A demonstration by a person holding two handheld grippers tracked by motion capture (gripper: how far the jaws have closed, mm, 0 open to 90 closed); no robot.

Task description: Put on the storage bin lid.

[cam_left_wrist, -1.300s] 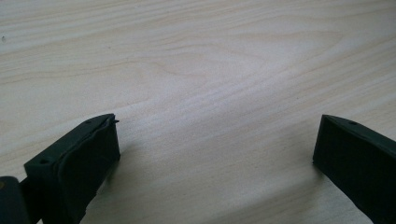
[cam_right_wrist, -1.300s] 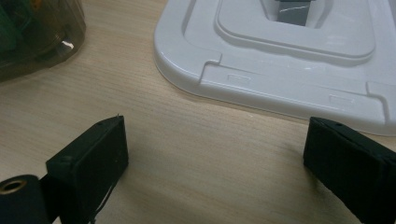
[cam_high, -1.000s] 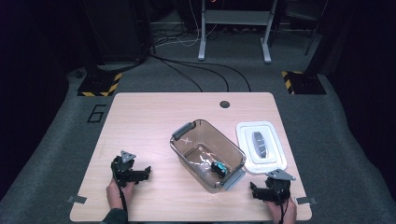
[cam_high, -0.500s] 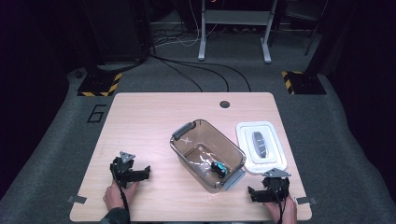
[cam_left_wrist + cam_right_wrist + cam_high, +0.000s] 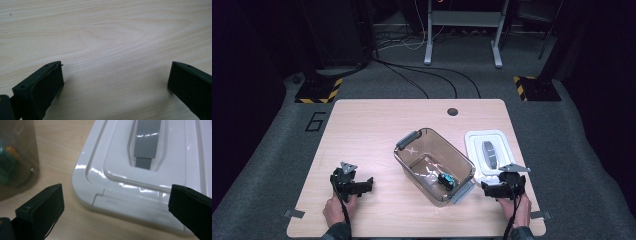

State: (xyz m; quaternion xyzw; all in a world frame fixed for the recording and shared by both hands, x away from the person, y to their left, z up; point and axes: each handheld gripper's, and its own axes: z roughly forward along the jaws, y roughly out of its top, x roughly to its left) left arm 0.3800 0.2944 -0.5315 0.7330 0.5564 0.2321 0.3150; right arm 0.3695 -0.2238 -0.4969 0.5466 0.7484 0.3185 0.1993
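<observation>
A clear brown bin with grey latches stands mid-table, holding a small teal and orange object. Its white lid with a grey handle lies flat to the right. My right gripper hovers by the lid's near corner; its jaws have just been opening and stand wide with nothing between them. In the right gripper view the lid's corner lies beyond the gripper, and the bin wall is at the left. My left gripper rests open over bare wood.
The wooden table has a dark round hole near its far edge. Beyond it are grey carpet, cables and a metal stand. Yellow-black striped blocks sit on the floor at both far corners.
My right gripper has lifted a little and shifted towards the lid's near corner. The left gripper, the bin and the lid have stayed where they were.
</observation>
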